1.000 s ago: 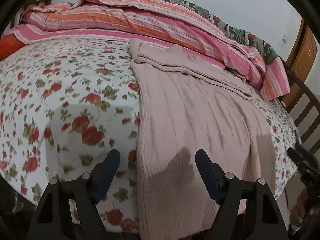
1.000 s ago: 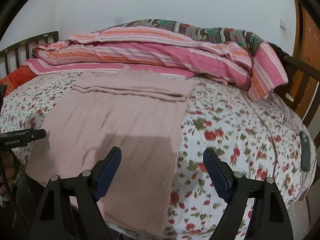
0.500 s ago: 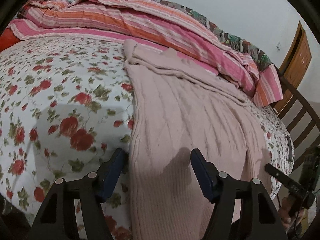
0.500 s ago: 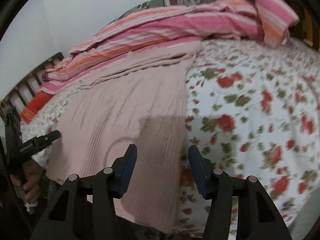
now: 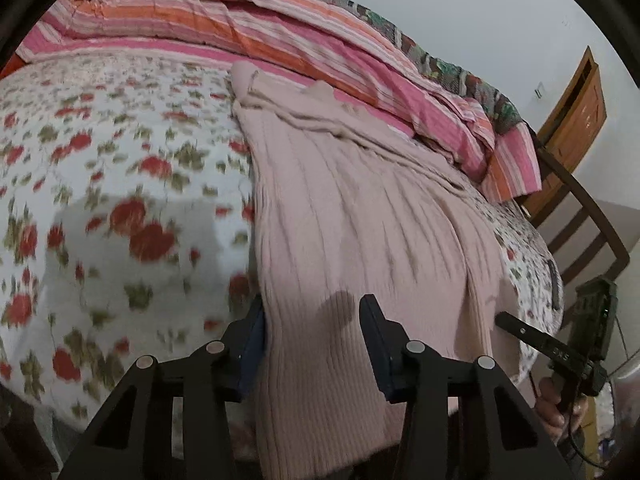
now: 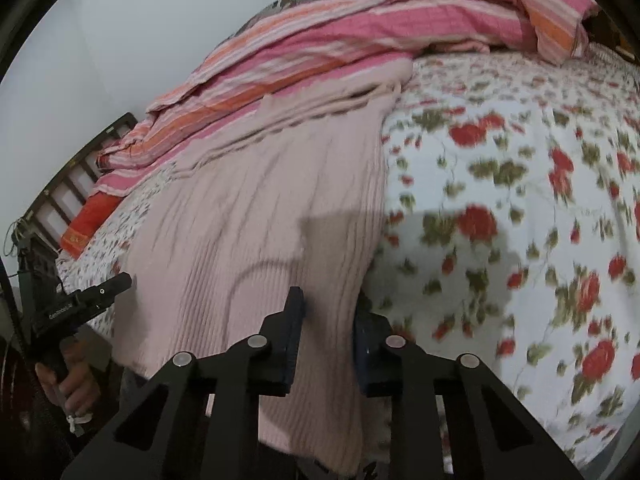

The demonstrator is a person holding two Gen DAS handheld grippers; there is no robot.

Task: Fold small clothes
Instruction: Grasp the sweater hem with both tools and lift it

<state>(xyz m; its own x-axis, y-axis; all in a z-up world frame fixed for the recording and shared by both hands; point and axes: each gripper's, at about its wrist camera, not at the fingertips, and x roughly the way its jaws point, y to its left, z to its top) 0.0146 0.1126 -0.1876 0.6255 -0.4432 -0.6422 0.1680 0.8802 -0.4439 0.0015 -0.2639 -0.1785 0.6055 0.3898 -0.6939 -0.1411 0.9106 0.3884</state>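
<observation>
Both grippers lower, floral bedsheet (image 5: pixel 120 200), striped blanket (image 5: pixel 280 32), white wall (image 6: pixel 160 20)

Little readable text. In the right wrist view, white lettering ran along the side of the left gripper (image 6: pixel 120 282), on its black body, but too small and blurred to make out for sure. In the left wrist view, the right gripper (image 5: pixel 505 318) carried a few pale chars on its black arm, approx "SM5", not certain. A small green light showed on the black unit (image 5: pixel 594 320) behind it, no legible label. Nothing else bore any writing.
</observation>
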